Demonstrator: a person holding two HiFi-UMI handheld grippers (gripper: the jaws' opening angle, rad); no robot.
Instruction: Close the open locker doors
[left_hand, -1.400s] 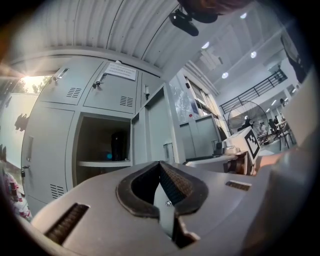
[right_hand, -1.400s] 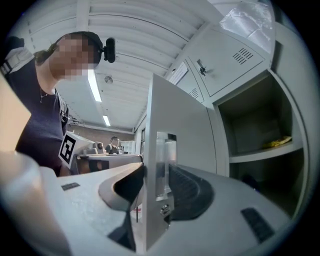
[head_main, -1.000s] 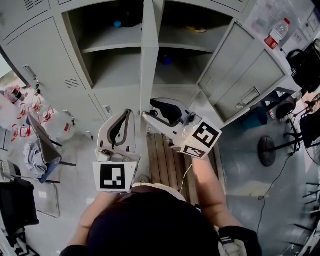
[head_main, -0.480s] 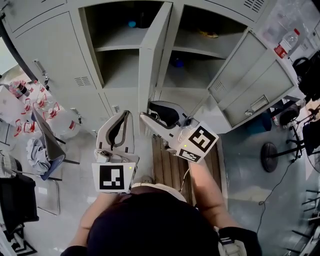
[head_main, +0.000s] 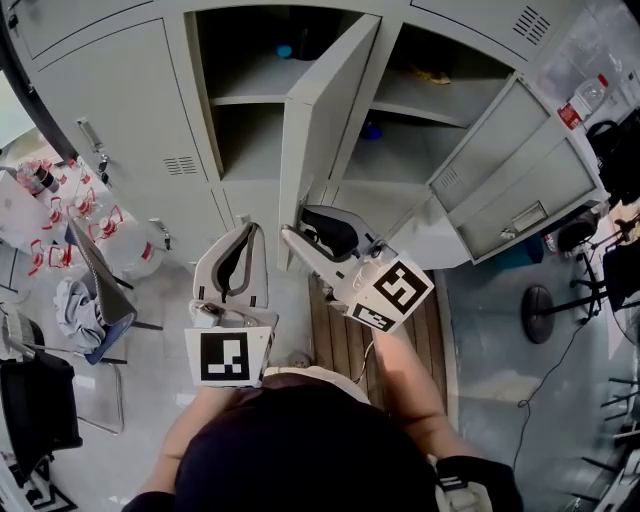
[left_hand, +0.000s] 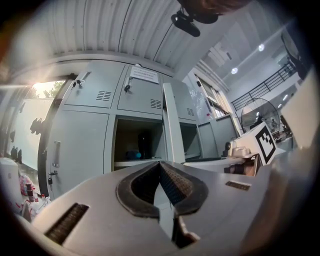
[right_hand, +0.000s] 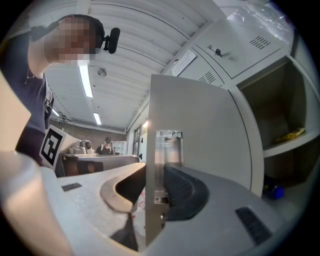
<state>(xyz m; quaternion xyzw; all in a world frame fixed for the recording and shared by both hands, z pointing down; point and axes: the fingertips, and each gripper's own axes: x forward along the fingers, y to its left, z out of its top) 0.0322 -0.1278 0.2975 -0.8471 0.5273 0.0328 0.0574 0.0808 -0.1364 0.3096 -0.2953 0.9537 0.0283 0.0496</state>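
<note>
- The middle door (head_main: 318, 120) is seen standing out from the locker bank toward the person, its long axis upright and its free edge nearest the camera; the compartment (head_main: 250, 90) it appears to belong to lies open just to its left.
- That free edge is straddled by the right gripper (head_main: 300, 222). In the right gripper view the door (right_hand: 200, 125) is shown running upright between the jaws, with its latch plate (right_hand: 168, 150) against the right-hand pad.
- The jaws of the right gripper (right_hand: 155, 167) are caught closing on the door. The pad on the latch side looks to be in contact, while a sliver of gap is visible at the other, so a firm clamp is not judged to be made yet.
- The right forearm is reached forward and slightly inward, with the gripper angled up-left toward the door's lower edge.
- The coming move is judged to turn on this: the open compartment lies to the left of the gripped edge, so the door would have to be swung leftward and away from the person.
- The left gripper (head_main: 255, 228) is held just beside the door, lower and to its left, pointed at the lockers. In its own view the left gripper (left_hand: 160, 164) is shown with tips together and nothing between them.
- A second door (head_main: 510, 165) is left hanging wide at the far right, well apart from both grippers.
</note>
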